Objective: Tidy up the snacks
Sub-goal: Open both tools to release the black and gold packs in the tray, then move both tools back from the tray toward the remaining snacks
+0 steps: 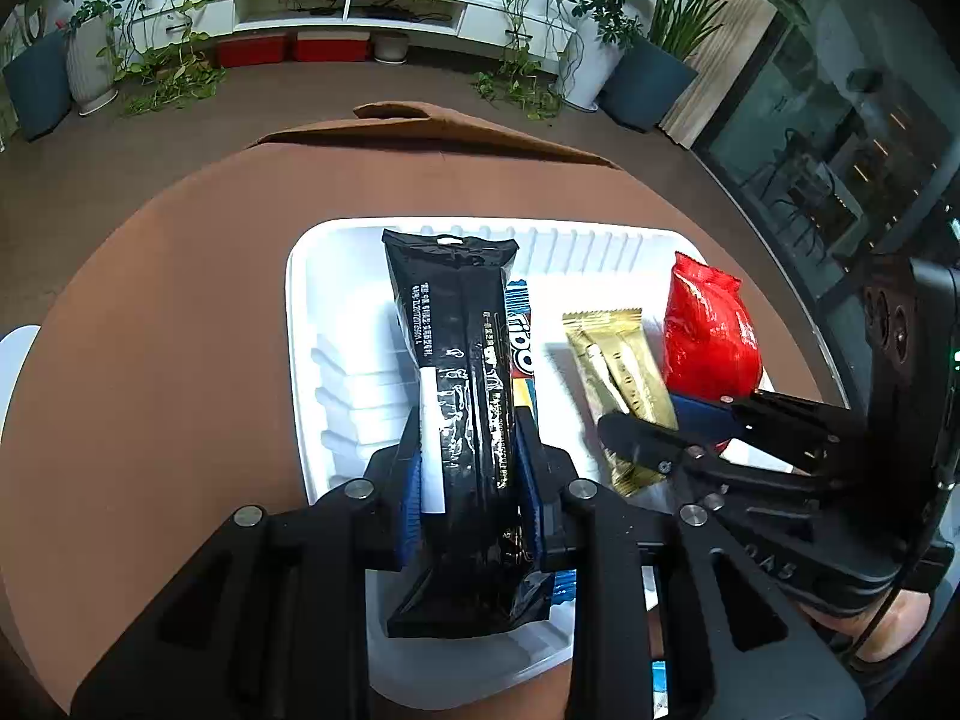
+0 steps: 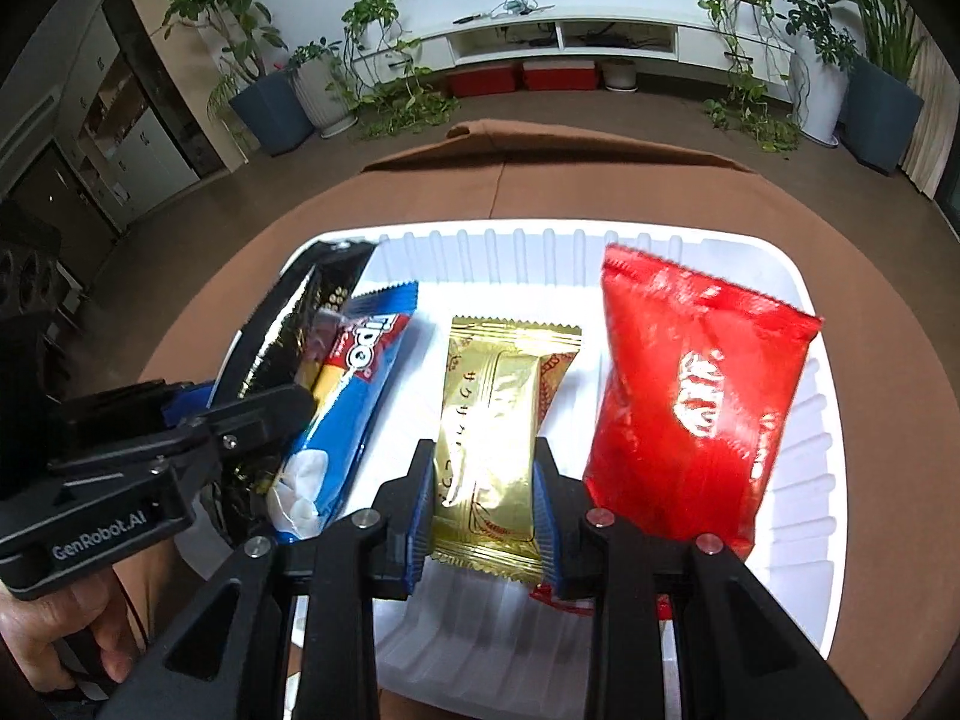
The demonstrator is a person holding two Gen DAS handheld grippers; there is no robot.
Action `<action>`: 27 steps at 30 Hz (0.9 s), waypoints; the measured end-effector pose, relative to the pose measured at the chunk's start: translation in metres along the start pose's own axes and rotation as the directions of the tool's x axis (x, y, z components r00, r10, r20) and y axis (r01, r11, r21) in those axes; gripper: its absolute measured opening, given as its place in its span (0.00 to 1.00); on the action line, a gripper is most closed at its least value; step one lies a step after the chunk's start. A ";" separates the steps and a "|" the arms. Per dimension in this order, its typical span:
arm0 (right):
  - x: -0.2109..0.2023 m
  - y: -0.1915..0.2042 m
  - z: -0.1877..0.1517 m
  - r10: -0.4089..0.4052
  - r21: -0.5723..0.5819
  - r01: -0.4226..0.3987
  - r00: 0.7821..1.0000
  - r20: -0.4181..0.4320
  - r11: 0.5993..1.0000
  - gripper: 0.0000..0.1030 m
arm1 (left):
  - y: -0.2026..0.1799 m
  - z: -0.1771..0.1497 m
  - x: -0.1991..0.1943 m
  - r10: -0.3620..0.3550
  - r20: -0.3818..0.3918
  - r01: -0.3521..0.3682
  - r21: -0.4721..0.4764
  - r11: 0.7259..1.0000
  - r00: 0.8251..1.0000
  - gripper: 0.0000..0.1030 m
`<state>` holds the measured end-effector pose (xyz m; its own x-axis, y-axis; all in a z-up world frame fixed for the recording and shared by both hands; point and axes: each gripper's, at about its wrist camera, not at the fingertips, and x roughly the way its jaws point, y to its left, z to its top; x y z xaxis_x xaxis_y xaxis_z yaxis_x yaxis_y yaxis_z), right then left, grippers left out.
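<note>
A white ribbed tray (image 1: 297,300) (image 2: 828,480) lies on the brown table. My left gripper (image 1: 468,456) (image 2: 240,405) is shut on a long black snack packet (image 1: 456,330) (image 2: 288,324) at the tray's left side. Its blue pads press both long edges. Right beside it lies a blue packet (image 1: 521,336) (image 2: 348,414), partly under the black one. My right gripper (image 2: 483,498) (image 1: 654,420) is shut on a gold packet (image 2: 504,384) (image 1: 612,366) in the tray's middle. A red packet (image 2: 690,396) (image 1: 708,336) lies in the tray at the right.
The brown cloth-covered table (image 1: 150,360) surrounds the tray, with its far edge a short way behind. Beyond it are potted plants (image 2: 270,102), a low white cabinet (image 2: 570,36) and red boxes (image 2: 522,75) on the floor. A person's hand (image 2: 60,630) holds the left gripper.
</note>
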<state>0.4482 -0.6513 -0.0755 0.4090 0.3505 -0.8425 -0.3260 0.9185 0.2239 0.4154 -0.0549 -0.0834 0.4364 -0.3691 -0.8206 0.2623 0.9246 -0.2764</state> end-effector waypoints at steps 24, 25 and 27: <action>-0.060 0.004 -0.001 0.026 -0.013 -0.024 0.993 0.117 1.000 0.75 | -0.004 -0.014 -0.060 -0.031 0.096 0.031 0.002 1.000 0.995 0.98; -0.073 0.005 -0.002 0.044 -0.014 -0.043 0.988 0.146 0.999 0.78 | -0.007 -0.021 -0.070 -0.035 0.107 0.035 0.009 0.999 0.994 1.00; -0.105 0.001 -0.009 0.118 -0.006 -0.119 0.969 0.218 0.993 0.93 | -0.010 -0.034 -0.092 -0.052 0.142 0.048 0.030 0.998 0.988 1.00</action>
<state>0.3975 -0.6886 0.0085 0.5434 0.4875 -0.6834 -0.3777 0.8690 0.3196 0.3436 -0.0275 -0.0221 0.5402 -0.4264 -0.7256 0.3090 0.9024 -0.3003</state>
